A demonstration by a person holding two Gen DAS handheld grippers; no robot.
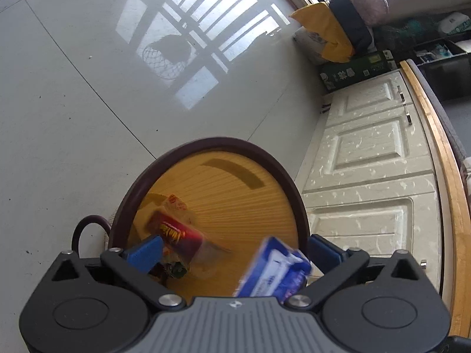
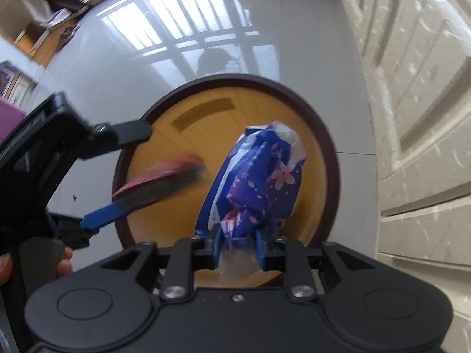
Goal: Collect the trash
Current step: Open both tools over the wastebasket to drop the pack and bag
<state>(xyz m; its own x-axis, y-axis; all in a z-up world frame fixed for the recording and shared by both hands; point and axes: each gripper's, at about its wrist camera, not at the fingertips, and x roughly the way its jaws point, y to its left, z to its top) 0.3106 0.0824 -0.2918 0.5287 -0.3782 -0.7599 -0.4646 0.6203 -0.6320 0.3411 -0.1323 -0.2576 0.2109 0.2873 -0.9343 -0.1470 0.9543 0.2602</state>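
In the left wrist view, our left gripper (image 1: 235,250) hangs over a round bin (image 1: 297,200) with a dark rim and a yellow-brown inside, standing on a pale tiled floor (image 1: 88,117) beside white cabinet doors (image 1: 374,153). The jaws are spread wide, one blue finger at each side of the bin's mouth, and nothing is held between them. A red wrapper (image 1: 179,235), blurred, lies in the gap just beside the left finger, and we cannot tell whether it touches that finger. Other scraps lie in the bin near it. A blue packet (image 1: 273,270) shows near the right finger, low in the view.

In the right wrist view, our right gripper (image 2: 238,245) pinches the blue packet (image 2: 256,185), printed with pink flowers. Its jaws are drawn close on the packet's lower end, and the rest stands up beyond the fingertips, over the mouth of the bin (image 2: 329,158). To the left the left gripper (image 2: 117,173) comes in from the side, jaws apart, with the red wrapper (image 2: 164,176) smeared by blur between its fingers. The cabinet doors (image 2: 421,103) fill the right edge.
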